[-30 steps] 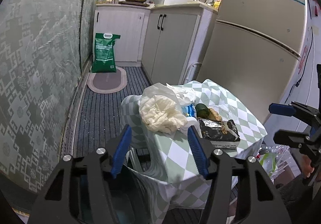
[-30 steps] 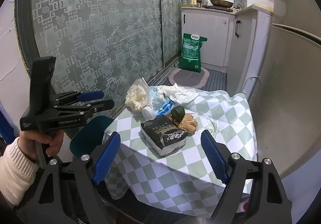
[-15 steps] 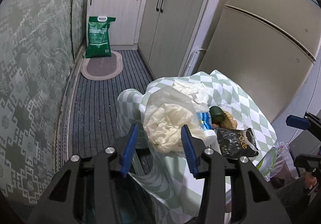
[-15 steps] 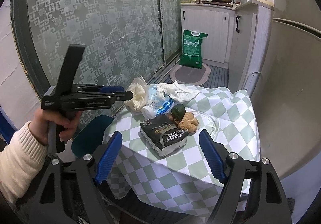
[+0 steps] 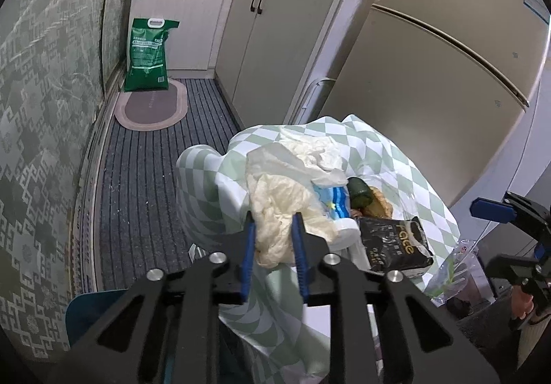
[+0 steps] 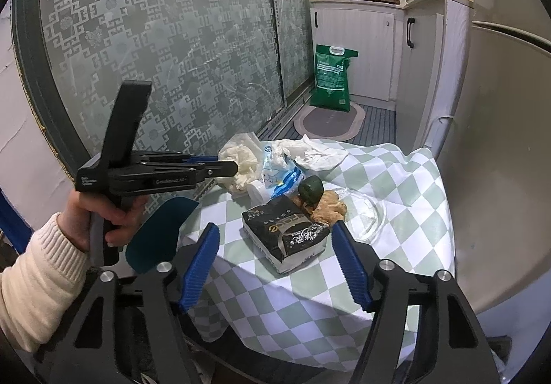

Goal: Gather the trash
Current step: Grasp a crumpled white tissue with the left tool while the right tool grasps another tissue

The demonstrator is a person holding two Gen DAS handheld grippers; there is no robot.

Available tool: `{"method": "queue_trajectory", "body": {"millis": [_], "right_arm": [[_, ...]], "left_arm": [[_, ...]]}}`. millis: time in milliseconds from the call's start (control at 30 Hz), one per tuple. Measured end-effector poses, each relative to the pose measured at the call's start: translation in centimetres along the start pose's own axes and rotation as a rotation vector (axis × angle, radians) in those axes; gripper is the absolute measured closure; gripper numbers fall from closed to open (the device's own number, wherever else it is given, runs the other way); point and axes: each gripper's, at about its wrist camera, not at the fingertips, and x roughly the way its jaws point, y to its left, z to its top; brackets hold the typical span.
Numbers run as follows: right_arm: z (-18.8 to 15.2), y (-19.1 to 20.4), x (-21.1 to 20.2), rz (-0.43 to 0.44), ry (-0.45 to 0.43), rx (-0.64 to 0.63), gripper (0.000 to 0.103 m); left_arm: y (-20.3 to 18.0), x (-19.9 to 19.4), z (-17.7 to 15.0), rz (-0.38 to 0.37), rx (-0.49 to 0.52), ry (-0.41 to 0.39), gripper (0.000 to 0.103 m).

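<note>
Left hand-held gripper (image 5: pixel 272 239) is closing tight on the crumpled cream plastic bag (image 5: pixel 280 208) at the table (image 6: pixel 396 177) edge; right hand-held gripper (image 6: pixel 277 267) is hovering, narrowing, gripping nothing.

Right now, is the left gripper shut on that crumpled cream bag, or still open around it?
Shut on it. The left gripper has just been closing, and its blue pads pinch the crumpled cream bag from both sides.
</note>
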Motion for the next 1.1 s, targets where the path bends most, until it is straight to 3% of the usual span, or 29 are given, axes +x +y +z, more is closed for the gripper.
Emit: {"method": "queue_trajectory", "body": {"millis": [100, 267, 433, 700, 1100], "right_arm": [[0.3, 0.2, 0.2, -0.008, 0.002, -0.012, 0.044], [1.1, 0.8, 0.8, -0.032, 0.011, -0.057, 0.051], [2.9, 1.4, 1.6, -0.052, 0.025, -0.116, 0.06], [5.3, 2.4, 6.5, -0.065, 0.109, -0.211, 0.069], [6.5, 2.3, 11.2, -0.06, 0.177, -0.201, 0.081]], "left_arm": [[-0.3, -0.7, -0.2, -0.019, 0.001, -0.015, 0.096], [-0.9, -1.8, -0.5, -0.053, 0.016, -0.04, 0.096], [-1.1, -2.9, -0.6, -0.038, 0.012, -0.09, 0.096], [-1.8, -5.1, -0.9, -0.011, 0.047, -0.146, 0.097], [-1.3, -6.4, -1.6, 0.01, 0.021, -0.148, 0.097]]}}
